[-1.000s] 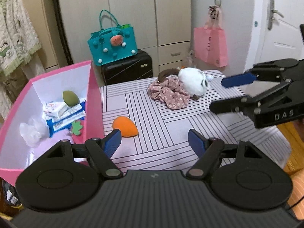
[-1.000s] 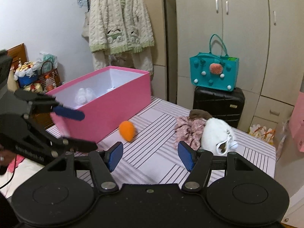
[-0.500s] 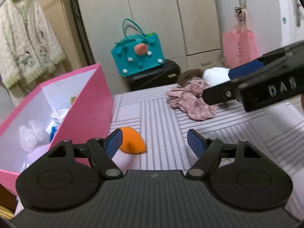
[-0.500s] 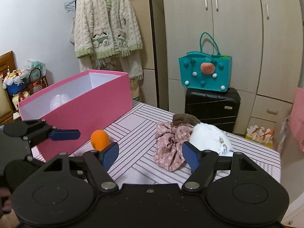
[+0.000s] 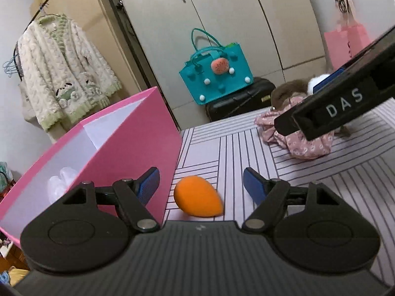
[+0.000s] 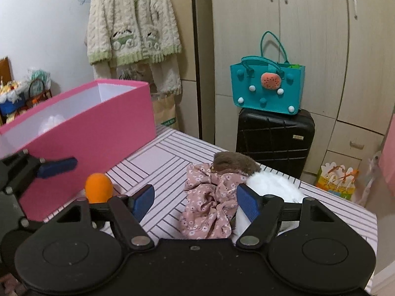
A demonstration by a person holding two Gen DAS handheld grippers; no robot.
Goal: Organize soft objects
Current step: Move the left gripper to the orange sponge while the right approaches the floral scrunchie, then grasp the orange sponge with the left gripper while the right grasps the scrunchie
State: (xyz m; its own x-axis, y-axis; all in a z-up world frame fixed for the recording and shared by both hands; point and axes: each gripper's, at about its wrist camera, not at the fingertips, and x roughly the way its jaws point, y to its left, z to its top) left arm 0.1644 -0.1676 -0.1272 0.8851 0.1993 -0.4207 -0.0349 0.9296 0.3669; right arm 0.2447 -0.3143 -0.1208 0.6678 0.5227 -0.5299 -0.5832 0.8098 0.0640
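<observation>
Striped tabletop [image 5: 222,145] lies open centrally – pink box [image 5: 138,148] walls the left; fabric pile [image 6: 209,197] crowds the right.

White plush toy [image 5: 318,79] mostly hidden behind right claw [image 5: 328,108] (left view); pink box [image 6: 81,133] contents barely visible over its wall.

I'm working in someone's home, a bedroom by the look of it. A tall beige wardrobe [image 6: 308,49] with drawers fills the back wall. A cream knitted cardigan [image 6: 133,22] hangs on a hanger beside it. A black suitcase [image 6: 275,140] stands on the floor with a teal felt handbag [image 6: 267,88] on top. A pink paper bag [image 5: 345,42] hangs from a wall hook. The striped cloth [image 5: 222,148] before me covers what may be a bed or a desk; I cannot tell which.
</observation>
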